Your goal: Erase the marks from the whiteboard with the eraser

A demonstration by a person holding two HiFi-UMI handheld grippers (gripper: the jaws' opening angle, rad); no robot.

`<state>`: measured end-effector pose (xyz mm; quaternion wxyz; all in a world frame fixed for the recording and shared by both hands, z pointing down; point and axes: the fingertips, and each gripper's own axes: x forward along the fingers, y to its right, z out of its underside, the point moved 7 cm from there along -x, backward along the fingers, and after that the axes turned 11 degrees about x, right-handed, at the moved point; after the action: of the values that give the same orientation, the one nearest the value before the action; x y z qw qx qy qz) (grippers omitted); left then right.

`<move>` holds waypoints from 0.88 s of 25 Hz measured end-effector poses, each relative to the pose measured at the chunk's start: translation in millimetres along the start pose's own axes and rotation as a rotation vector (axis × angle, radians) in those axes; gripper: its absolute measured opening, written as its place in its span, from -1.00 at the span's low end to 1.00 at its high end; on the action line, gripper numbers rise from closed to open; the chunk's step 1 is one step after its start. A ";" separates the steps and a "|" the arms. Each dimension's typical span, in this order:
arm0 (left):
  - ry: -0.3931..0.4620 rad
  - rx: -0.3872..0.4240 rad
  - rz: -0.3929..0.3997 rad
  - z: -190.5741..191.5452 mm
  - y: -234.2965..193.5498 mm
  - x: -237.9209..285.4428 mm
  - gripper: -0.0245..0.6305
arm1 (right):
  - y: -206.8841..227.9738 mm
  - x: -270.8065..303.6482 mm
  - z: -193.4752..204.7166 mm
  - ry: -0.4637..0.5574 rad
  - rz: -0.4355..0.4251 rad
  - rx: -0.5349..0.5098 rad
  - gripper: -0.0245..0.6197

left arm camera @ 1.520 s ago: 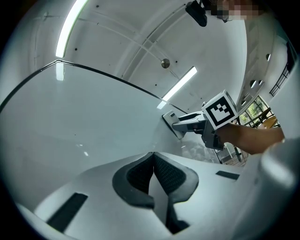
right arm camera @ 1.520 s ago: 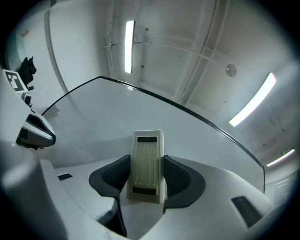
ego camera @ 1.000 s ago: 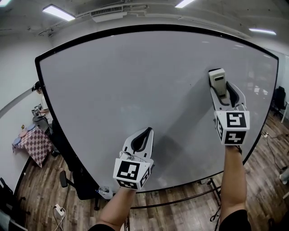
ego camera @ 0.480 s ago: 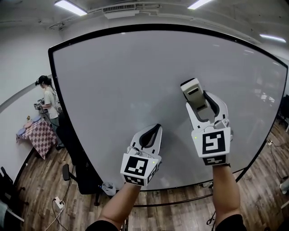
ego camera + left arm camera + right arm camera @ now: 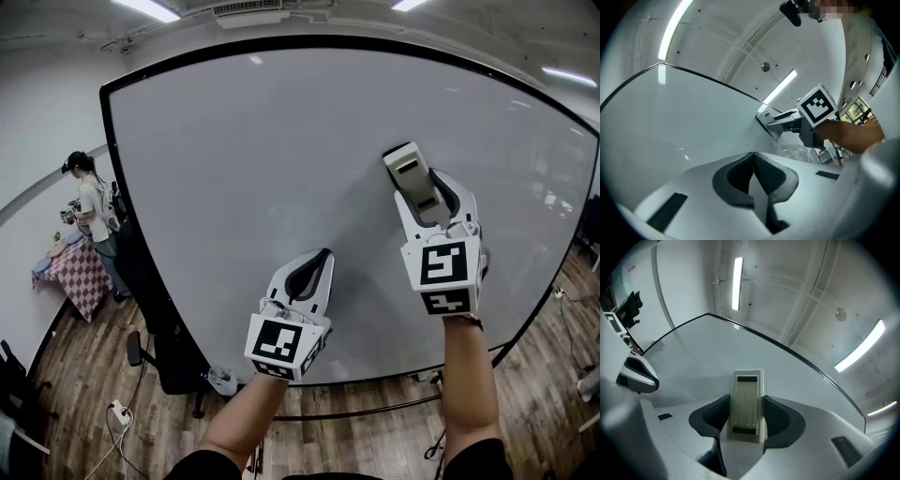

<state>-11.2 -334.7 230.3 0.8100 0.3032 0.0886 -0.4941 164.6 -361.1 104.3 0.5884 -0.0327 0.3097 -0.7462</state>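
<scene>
starting at the far left of the head view, a person point(image 5: 89, 208) stands by a checkered table point(image 5: 77, 281), well apart from the work and no hazard to it. the whiteboard point(image 5: 253, 159) fills the middle, and no marks can be made out on it in any view. so the first risk is that faint strokes get missed, or that the pad sweeps clean board while the real marks lie elsewhere. the left gripper point(image 5: 323, 255) hangs low in front of the board with its jaws pressed together on nothing. held that near, it could bump the surface or cross the other arm's path on a wide stroke. to the right, the right gripper point(image 5: 424, 192) pinches the eraser point(image 5: 411, 171) by its two long sides, with much of the eraser jutting past the fingertips toward the board's upper right area. the eraser looks to be lying against the board, though contact cannot be confirmed. that overhang is the main worry: a hard push would probably lever the eraser between the pads, so it twists or slips out. a tilted wrist would put only one edge down and leave streaks, or bring the hard jaw tips against the board.
</scene>
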 end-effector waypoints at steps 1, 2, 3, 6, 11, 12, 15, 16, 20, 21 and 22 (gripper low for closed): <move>-0.002 0.001 0.000 1.6 -0.3 -0.7 -0.87 | 8.5 0.1 3.1 -0.001 0.020 0.016 -0.16; -0.003 0.002 -0.001 2.7 -0.9 -1.2 -0.87 | 18.6 0.1 6.0 -0.004 0.042 0.031 -0.16; -0.004 0.001 -0.002 3.4 -1.7 -1.6 -0.87 | 30.0 -0.1 8.9 -0.009 0.066 0.047 -0.16; -0.010 0.000 -0.004 3.3 -2.5 -1.6 -0.87 | 68.1 -1.4 18.1 -0.038 0.143 0.088 -0.17; -0.017 -0.011 0.002 0.4 4.3 2.5 -0.87 | 115.7 -8.5 31.8 -0.068 0.233 0.095 -0.16; -0.018 -0.013 0.004 0.4 6.5 3.1 -0.87 | 118.9 -12.0 33.9 -0.057 0.236 0.102 -0.16; -0.018 -0.015 0.012 2.0 12.4 2.6 -0.87 | 114.7 -31.0 36.5 0.014 0.228 0.142 -0.16; -0.018 -0.017 0.013 2.8 14.5 2.0 -0.87 | 111.2 -40.9 36.1 0.049 0.221 0.160 -0.16; -0.031 -0.019 0.024 5.6 18.8 -0.9 -0.87 | 86.5 -83.6 35.1 0.158 0.165 0.237 -0.16; -0.035 -0.020 0.026 6.5 18.7 -1.4 -0.87 | 76.7 -91.5 35.7 0.174 0.141 0.242 -0.16; -0.038 -0.024 0.026 7.8 19.0 -1.9 -0.87 | 66.3 -98.6 37.3 0.185 0.116 0.244 -0.16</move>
<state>2.9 -331.6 245.0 0.8214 0.2853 0.0750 -0.4881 267.0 -296.0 132.2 0.5992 0.1260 0.2710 -0.7427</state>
